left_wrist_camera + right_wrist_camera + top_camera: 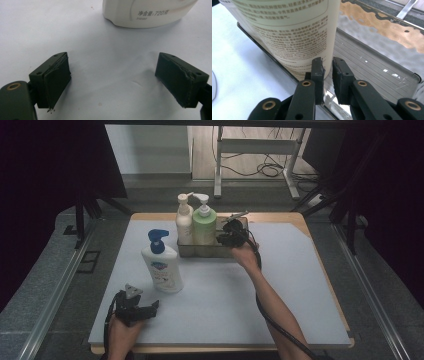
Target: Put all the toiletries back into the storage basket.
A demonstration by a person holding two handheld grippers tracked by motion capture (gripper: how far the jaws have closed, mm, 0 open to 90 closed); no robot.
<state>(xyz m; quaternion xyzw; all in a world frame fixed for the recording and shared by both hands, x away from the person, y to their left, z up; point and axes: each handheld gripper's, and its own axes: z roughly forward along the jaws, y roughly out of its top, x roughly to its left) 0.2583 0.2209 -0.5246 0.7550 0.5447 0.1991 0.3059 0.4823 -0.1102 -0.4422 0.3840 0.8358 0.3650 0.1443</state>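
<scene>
While clamped by the right gripper (pixel 327 65), jaws pressed on the near wall of the clear bin (pixel 239 251), stood mid-table; held a green bottle (pixel 204 225) and cream bottle (pixel 184 220). Left gripper (pixel 112 75): spread, just before the white blue-pump bottle (pixel 161 265).

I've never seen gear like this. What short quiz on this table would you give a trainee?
1. How many bottles stand inside the clear tray? A one, B two, C three.
2. True or false: the left hand-held gripper has its jaws wide open.
3. Fill in: the white bottle standing outside the tray has a ____ pump.
Key: 1 B, the cream bottle and the green bottle; 2 true; 3 blue.
</scene>
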